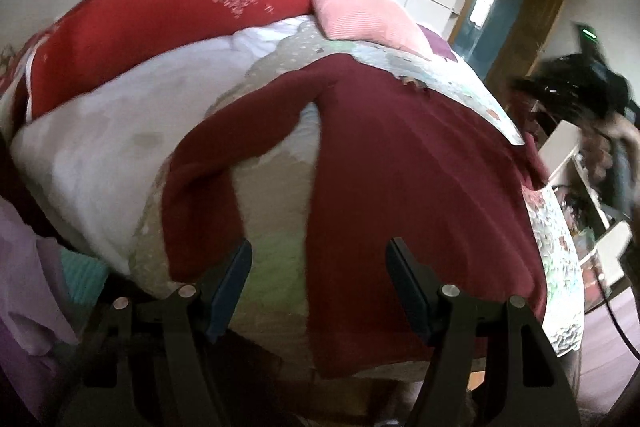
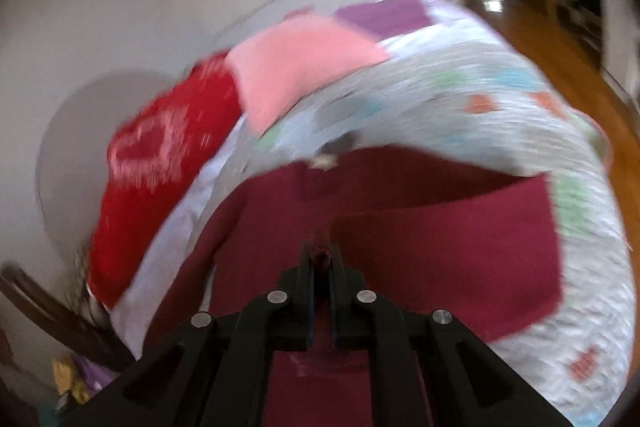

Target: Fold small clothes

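A dark red long-sleeved top (image 1: 404, 163) lies spread on a patchwork quilt (image 1: 280, 67), one sleeve (image 1: 200, 187) stretched out to the left. My left gripper (image 1: 318, 259) is open and empty, hovering above the top's lower edge between sleeve and body. In the blurred right wrist view the same top (image 2: 440, 251) fills the middle, its right side folded over. My right gripper (image 2: 322, 259) is shut on a pinch of the dark red cloth and holds it up.
A bright red patterned garment (image 1: 160, 15) and a pink folded piece (image 1: 360, 11) lie at the far side of the quilt. A purple piece (image 2: 384, 15) lies beyond them. Wooden floor (image 2: 560, 67) lies to the right. Lilac cloth (image 1: 28, 287) sits at the left edge.
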